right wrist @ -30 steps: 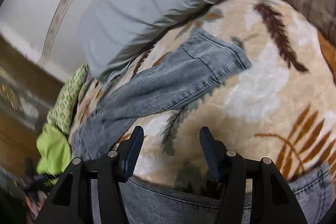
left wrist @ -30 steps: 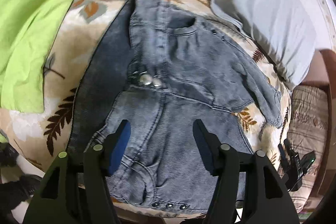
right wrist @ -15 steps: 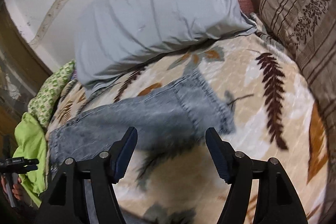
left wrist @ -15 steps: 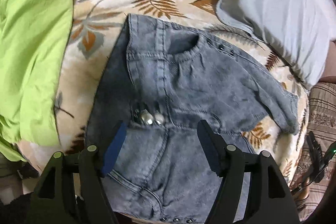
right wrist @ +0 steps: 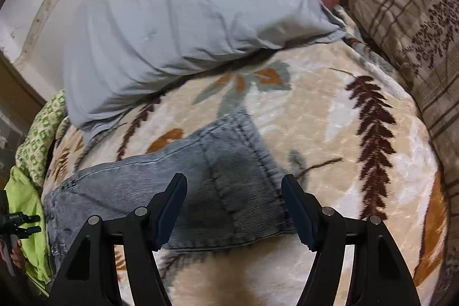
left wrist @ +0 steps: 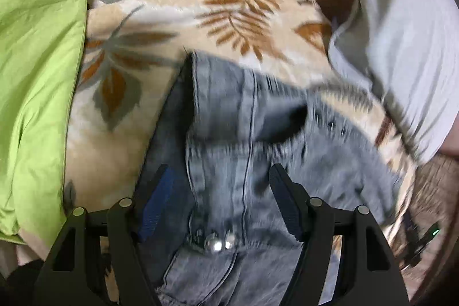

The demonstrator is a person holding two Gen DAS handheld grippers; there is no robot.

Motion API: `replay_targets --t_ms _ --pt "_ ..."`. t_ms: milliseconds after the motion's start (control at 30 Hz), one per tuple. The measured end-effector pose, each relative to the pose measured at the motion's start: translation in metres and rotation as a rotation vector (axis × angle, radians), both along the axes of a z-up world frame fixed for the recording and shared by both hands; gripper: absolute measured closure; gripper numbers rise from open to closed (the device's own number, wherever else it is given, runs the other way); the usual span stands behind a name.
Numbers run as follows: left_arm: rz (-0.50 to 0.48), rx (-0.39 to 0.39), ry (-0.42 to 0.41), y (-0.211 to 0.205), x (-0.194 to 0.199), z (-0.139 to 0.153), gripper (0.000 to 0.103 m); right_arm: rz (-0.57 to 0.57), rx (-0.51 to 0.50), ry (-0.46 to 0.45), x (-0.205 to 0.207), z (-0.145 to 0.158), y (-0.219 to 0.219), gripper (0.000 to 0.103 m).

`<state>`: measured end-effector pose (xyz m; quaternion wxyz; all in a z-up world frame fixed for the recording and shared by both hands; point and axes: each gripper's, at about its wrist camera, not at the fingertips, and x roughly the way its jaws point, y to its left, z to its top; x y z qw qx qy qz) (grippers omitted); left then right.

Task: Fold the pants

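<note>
Grey denim pants (left wrist: pixel 229 151) lie spread on a leaf-patterned blanket (left wrist: pixel 172 27). In the left wrist view I see the waistband, the fly with metal buttons (left wrist: pixel 216 244) and a pocket opening. My left gripper (left wrist: pixel 219 179) is open and empty just above the waist. In the right wrist view a pant leg (right wrist: pixel 229 185) lies flat with its hem toward the right. My right gripper (right wrist: pixel 233 188) is open and empty, straddling the leg end from above.
A grey pillow (right wrist: pixel 186 5) lies at the head of the bed and also shows in the left wrist view (left wrist: pixel 401 33). A green quilt (left wrist: pixel 34 76) lies at the left. A plaid brown cushion (right wrist: pixel 407 19) stands at the right.
My left gripper moved forward over the waist toward the far waistband edge. My right gripper swung and came down over the pant leg's hem end. Both stayed open.
</note>
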<state>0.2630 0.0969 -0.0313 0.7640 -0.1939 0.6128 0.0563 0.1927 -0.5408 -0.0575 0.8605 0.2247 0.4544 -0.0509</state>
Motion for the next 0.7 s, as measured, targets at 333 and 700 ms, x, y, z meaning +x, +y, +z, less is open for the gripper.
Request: replay_targets --t_ms 333,700 --pt "0.066 -0.157 0.01 0.035 0.032 -0.023 0.033 -0.006 0.034 0.033 0.02 -0.012 -0.012 0.029" --pt "0.065 -0.247 0.024 0.032 0.058 -0.04 0.033 -0.015 0.032 0.064 0.077 -0.036 -0.012 0.026"
